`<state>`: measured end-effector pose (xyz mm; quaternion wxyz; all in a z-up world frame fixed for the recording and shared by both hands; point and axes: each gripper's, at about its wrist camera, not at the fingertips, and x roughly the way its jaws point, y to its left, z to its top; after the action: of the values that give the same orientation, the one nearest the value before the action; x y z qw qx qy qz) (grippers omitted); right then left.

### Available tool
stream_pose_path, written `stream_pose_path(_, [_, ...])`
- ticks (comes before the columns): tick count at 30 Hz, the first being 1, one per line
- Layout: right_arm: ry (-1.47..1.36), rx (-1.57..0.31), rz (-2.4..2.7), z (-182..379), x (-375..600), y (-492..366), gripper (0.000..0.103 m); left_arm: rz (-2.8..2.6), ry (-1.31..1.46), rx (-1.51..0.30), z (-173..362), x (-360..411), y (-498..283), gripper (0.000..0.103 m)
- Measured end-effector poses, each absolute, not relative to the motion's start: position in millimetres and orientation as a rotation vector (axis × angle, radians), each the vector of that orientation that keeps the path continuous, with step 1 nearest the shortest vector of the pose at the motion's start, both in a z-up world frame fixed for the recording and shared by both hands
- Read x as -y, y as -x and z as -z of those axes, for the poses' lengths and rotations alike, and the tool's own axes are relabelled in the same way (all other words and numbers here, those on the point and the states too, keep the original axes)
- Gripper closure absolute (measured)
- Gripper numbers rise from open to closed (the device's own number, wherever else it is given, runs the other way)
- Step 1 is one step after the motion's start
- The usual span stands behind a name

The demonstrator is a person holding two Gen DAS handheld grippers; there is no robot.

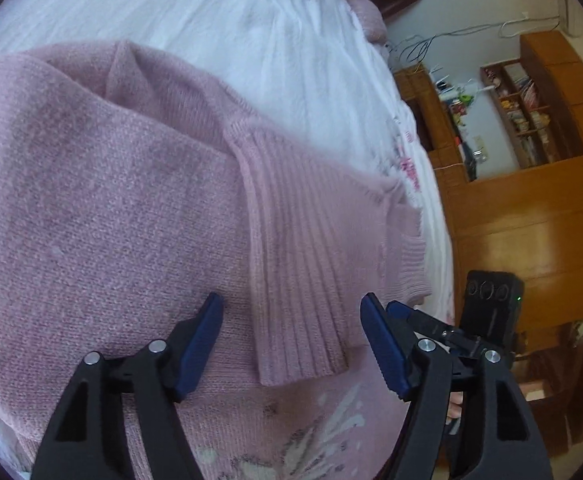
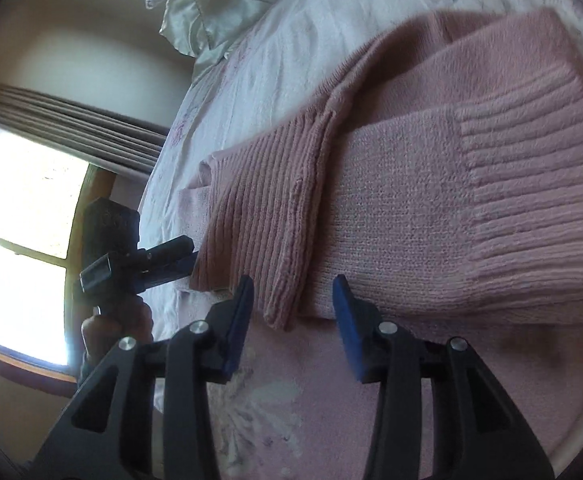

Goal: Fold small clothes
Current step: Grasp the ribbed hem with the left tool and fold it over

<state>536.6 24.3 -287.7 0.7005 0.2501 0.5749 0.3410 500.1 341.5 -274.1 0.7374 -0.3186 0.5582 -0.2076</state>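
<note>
Pink sweater [image 1: 111, 208] spread on the bed [image 1: 251, 32], both sleeves folded across its body. Left gripper [image 1: 291, 340] open above a ribbed cuff [image 1: 299, 320], sleeve axis running away from the fingers; right gripper [image 2: 293, 320] open, straddling the other cuff's edge [image 2: 287, 304].

Pink knit sweater [image 1: 103, 200] lies flat on white bed cover, partly folded. Both sleeves folded in across body; ribbed cuffs [image 1: 295, 264] lie on top near middle, w/ one overlapping the other. Pale flower print shows on the front, near edge. Fabric fuzzy, some wrinkles.
</note>
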Motion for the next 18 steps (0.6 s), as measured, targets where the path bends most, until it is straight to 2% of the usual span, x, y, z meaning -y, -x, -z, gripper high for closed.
stream_pose_path(1, [-0.586,-1.287,-0.758,292.6,-26.4,-538.2,0.061,0.45,0.703,-1.219,272.9,-341.9,-499.6,0.034])
stream_pose_path(2, [-0.612,-1.287,-0.761,295.0,-28.5,-539.7,0.061,0.458,0.71,-1.203,271.2,-342.6,-498.5,0.045])
stream_pose_path(3, [-0.626,-1.285,-0.765,295.5,-30.4,-541.2,0.062,0.47,0.716,-1.215,272.5,-341.3,-498.3,0.086])
stream_pose_path(4, [-0.628,-1.285,-0.763,295.3,-31.4,-541.5,0.076,0.463,0.701,-1.23,274.8,-339.4,-496.9,0.098])
stream_pose_path(5, [-0.616,-1.291,-0.763,295.0,-34.3,-541.5,0.089,0.458,0.682,-1.233,276.0,-337.6,-495.1,0.097])
stream_pose_path(6, [-0.585,-1.294,-0.751,293.2,-36.5,-540.7,0.094,0.458,0.66,-1.238,276.7,-335.2,-492.5,0.097])
stream_pose_path(11, [-0.518,-1.216,-0.767,262.8,-28.9,-528.0,0.095,0.383,0.486,-1.154,252.2,-334.8,-468.6,0.098])
stream_pose_path(15, [-0.435,-1.281,-0.71,284.4,-32.5,-531.9,0.092,0.338,0.372,-1.21,262.7,-331.4,-461.2,0.098])
stream_pose_path(18, [-0.461,-1.253,-0.699,281.3,-28.9,-525.3,0.089,0.309,0.37,-1.133,244.4,-338.4,-449.7,0.093])
